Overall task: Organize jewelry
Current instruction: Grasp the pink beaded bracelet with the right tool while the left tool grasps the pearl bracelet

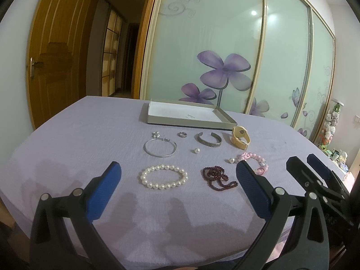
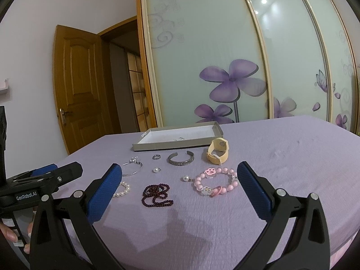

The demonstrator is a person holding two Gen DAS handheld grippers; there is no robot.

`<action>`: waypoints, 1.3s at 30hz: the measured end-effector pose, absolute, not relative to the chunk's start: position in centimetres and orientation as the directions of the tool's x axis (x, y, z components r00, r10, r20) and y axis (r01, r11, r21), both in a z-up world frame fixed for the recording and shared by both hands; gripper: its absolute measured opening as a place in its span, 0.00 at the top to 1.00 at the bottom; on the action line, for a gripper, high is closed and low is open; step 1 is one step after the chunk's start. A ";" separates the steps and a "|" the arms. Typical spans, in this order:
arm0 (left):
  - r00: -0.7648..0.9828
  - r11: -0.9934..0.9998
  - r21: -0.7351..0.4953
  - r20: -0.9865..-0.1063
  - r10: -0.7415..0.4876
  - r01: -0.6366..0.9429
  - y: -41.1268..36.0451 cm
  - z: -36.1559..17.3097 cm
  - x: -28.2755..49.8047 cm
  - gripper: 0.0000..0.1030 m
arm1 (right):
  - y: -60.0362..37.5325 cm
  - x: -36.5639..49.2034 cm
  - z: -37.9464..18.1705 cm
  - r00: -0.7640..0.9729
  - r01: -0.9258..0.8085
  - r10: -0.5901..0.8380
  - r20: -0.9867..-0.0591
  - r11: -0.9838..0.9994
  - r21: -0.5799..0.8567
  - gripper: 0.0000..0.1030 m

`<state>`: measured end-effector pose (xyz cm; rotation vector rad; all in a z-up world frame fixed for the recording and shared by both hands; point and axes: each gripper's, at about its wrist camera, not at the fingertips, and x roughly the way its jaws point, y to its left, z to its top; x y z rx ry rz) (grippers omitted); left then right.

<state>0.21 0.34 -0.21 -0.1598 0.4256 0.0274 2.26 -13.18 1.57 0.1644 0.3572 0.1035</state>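
Jewelry lies spread on a lilac tablecloth [image 1: 67, 139]. A pearl bracelet [image 1: 164, 176] and a dark red bead string [image 1: 219, 177] lie nearest, between the fingers of my open left gripper [image 1: 178, 173]. A pink bead bracelet [image 2: 214, 181] rests between the fingers of my open right gripper [image 2: 180, 175]. Farther back are a thin silver bangle [image 1: 160, 147], a silver cuff [image 1: 208, 139], a small ring [image 1: 181, 134], loose pearl pieces [image 1: 195, 150] and a beige band [image 1: 241, 137]. A shallow grey box [image 1: 186, 114], white inside, stands behind them. Neither gripper holds anything.
Glass sliding doors with purple flowers [image 1: 225, 69] stand behind the table. A wooden door [image 1: 56, 51] is open at the left. Shelves with small toys [image 1: 330, 135] are at the far right. A person's hand [image 2: 13, 236] holds the left gripper's handle.
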 end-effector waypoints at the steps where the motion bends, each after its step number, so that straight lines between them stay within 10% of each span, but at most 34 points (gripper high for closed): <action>1: 0.909 0.987 -0.150 -0.417 -0.007 -0.061 0.5 -0.4 0.5 0.02 | -13.1 2.5 1.5 0.930 -0.071 0.130 -0.345 0.981 0.180 0.01; 15: 0.864 0.979 -0.184 -0.503 -0.015 -0.090 3.2 -2.2 4.2 0.02 | -15.4 7.1 -0.2 0.871 0.009 0.062 -0.487 0.990 0.142 0.01; 28: 0.838 0.984 -0.155 -0.546 -0.008 -0.091 4.9 -2.8 7.9 0.02 | -18.3 13.9 -2.2 0.712 0.106 -0.030 -0.701 0.992 0.065 0.42; 39: 0.794 0.994 -0.098 -0.607 -0.026 -0.042 5.2 -3.7 10.3 0.02 | -19.2 16.8 -4.7 0.567 0.083 0.019 -0.824 0.993 0.080 0.48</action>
